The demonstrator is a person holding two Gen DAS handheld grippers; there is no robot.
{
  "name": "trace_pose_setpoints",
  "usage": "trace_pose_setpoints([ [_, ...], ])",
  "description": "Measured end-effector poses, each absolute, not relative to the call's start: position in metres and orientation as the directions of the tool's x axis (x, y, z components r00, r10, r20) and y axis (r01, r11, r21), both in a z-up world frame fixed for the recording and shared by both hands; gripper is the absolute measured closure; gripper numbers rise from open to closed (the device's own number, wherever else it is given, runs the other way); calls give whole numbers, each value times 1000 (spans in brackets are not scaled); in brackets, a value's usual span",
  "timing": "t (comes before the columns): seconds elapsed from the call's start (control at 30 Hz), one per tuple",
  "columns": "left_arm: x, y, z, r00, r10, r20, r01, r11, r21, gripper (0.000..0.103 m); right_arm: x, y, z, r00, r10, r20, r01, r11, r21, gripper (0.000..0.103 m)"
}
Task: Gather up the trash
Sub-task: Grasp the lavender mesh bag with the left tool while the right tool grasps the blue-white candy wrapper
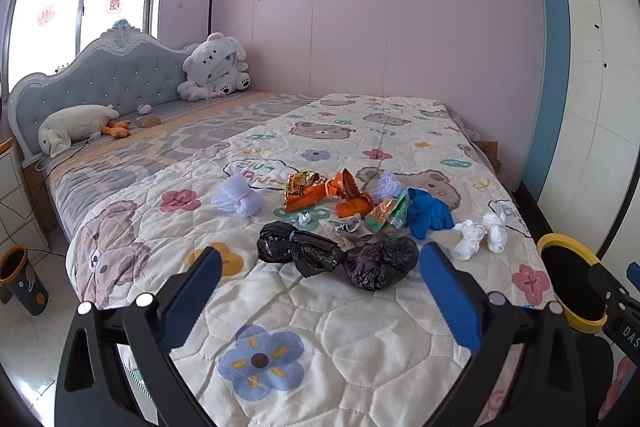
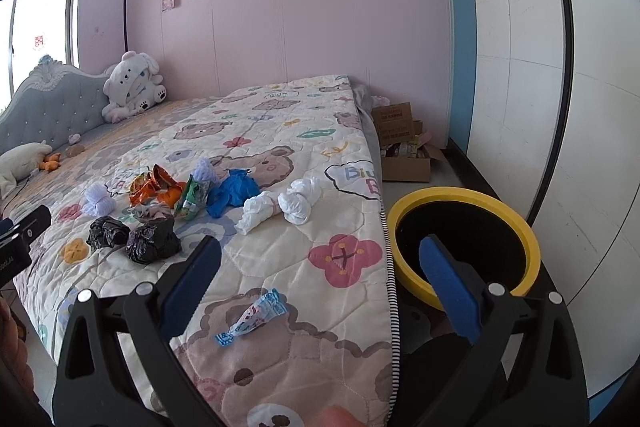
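Observation:
Trash lies in a pile on the bed's quilt: two knotted black bags, orange snack wrappers, a green wrapper, a blue glove, white knotted bags and a pale net bundle. My left gripper is open and empty, just short of the black bags. My right gripper is open and empty above the quilt's edge, with a small blue wrapper lying between its fingers. A yellow-rimmed black bin stands beside the bed, at the right finger.
Plush toys sit by the grey headboard. A small dark waste basket stands on the floor at left. Cardboard boxes lie past the bed's foot by a white wardrobe.

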State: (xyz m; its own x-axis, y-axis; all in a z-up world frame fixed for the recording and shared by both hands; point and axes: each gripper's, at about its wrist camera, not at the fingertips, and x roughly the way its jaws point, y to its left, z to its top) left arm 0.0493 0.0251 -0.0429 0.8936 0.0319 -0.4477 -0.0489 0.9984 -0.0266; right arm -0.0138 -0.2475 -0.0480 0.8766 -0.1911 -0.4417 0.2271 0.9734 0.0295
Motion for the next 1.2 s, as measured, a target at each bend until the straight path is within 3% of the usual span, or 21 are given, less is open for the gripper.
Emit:
trace_pose_setpoints([
  [0.17, 77, 46, -44, 883, 58, -467, -92, 995, -50, 8, 4, -247, -58, 872, -142, -468, 177, 984, 30, 8],
  [0.33, 115, 70, -44, 872, 156, -464, -183, 983, -15, 8, 29, -244, -75, 823, -96, -561, 146, 988, 44, 8],
  [0.6, 185, 117, -65, 793, 247, -556, -297, 955, 1, 8, 57, -232, -102, 755, -80, -651, 117, 993, 14, 8],
  [0.77, 232, 145, -81, 737, 235, -634, -329, 944, -32, 8, 66, -229, -109, 736, -68, -673, 106, 994, 16, 8],
  [0.97, 284, 155, -96, 679, 260, -686, -353, 936, 6, 8, 73, -228, -117, 716, -48, -696, 96, 995, 30, 8],
  [1.2, 321, 153, -119, 640, 209, -740, -330, 944, -19, 8, 77, -229, -126, 697, -35, -716, 90, 995, 38, 8],
])
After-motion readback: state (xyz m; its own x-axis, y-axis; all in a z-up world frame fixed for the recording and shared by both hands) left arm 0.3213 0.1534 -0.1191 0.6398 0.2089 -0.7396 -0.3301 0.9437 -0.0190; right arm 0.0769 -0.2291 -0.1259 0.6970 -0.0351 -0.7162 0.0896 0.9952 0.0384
